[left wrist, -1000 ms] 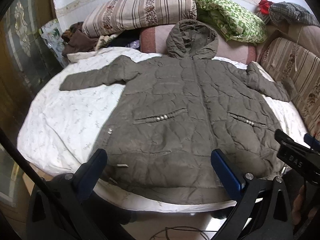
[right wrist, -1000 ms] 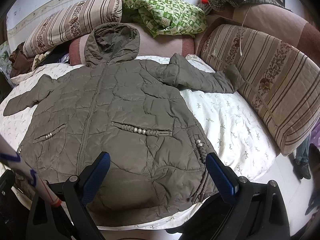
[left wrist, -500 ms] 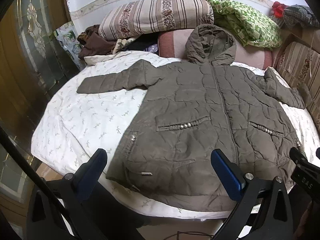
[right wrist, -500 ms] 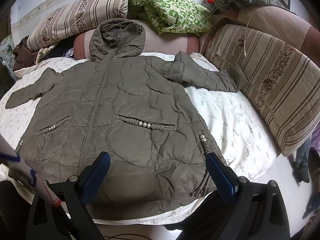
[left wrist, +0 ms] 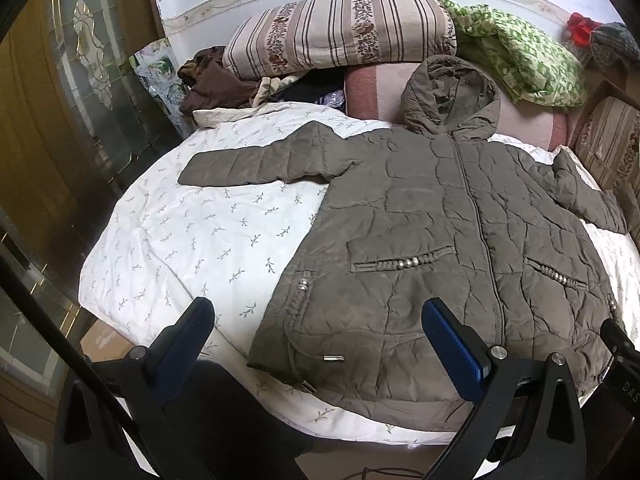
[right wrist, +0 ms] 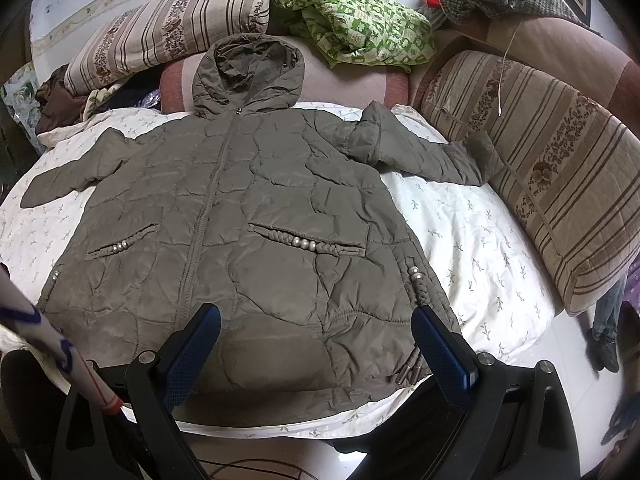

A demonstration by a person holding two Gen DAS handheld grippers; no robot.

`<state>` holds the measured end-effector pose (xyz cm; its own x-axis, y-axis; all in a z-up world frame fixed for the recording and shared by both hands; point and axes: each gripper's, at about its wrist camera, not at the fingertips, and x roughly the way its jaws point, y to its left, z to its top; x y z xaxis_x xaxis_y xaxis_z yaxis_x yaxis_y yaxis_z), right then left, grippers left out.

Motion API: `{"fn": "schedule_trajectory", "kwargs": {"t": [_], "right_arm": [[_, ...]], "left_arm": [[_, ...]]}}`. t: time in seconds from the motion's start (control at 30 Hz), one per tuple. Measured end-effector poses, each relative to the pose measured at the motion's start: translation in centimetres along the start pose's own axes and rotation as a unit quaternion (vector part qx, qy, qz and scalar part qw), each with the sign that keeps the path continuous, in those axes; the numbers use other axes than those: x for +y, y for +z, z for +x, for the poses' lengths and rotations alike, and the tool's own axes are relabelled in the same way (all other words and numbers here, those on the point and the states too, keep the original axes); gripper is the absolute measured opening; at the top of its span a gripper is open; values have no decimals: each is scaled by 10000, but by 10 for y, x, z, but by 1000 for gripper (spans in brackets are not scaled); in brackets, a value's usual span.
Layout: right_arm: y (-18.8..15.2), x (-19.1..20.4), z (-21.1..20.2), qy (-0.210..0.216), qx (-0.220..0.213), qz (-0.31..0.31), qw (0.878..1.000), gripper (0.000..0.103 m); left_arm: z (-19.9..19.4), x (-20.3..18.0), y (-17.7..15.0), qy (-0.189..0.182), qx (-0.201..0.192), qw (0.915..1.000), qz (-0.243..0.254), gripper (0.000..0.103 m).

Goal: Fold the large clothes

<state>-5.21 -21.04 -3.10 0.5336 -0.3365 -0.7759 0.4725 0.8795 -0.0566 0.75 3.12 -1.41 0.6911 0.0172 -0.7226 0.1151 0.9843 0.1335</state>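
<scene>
An olive quilted hooded coat (left wrist: 432, 240) lies flat and zipped on a white leaf-print bed cover (left wrist: 192, 232), sleeves spread out, hood towards the pillows. It also shows in the right wrist view (right wrist: 248, 224). My left gripper (left wrist: 316, 340) is open and empty, held above the coat's lower left hem corner. My right gripper (right wrist: 316, 344) is open and empty, held above the coat's lower right hem. The coat's right sleeve (right wrist: 424, 152) reaches to a striped cushion.
Striped pillows (left wrist: 340, 32) and a green blanket (left wrist: 520, 52) pile at the bed's head. A large striped cushion (right wrist: 552, 168) borders the right side. A glass-panelled wooden door (left wrist: 60, 120) stands on the left. The bed's front edge (right wrist: 320, 424) drops to the floor.
My left gripper has moved left along the hem, so the coat sits further right in its view. My right gripper has shifted slightly closer over the hem. Both stay open.
</scene>
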Motion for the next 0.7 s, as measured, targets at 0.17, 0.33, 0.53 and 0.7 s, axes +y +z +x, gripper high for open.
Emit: {"fn": "schedule_trajectory", "kwargs": {"t": [0.17, 0.33, 0.53, 0.7], "right_arm": [[1, 3, 0, -15, 27, -21, 10000, 98], [2, 4, 0, -62, 59, -54, 9999, 98], [5, 8, 2, -114, 87, -118, 9998, 98], [7, 13, 6, -141, 127, -197, 9996, 98]], "left_arm": [[4, -2, -1, 5, 51, 9999, 101, 103], [10, -4, -3, -63, 222, 9994, 273, 103], [18, -4, -4, -218, 386, 9984, 339, 103], [23, 5, -3, -416, 489, 9978, 176, 103]]}}
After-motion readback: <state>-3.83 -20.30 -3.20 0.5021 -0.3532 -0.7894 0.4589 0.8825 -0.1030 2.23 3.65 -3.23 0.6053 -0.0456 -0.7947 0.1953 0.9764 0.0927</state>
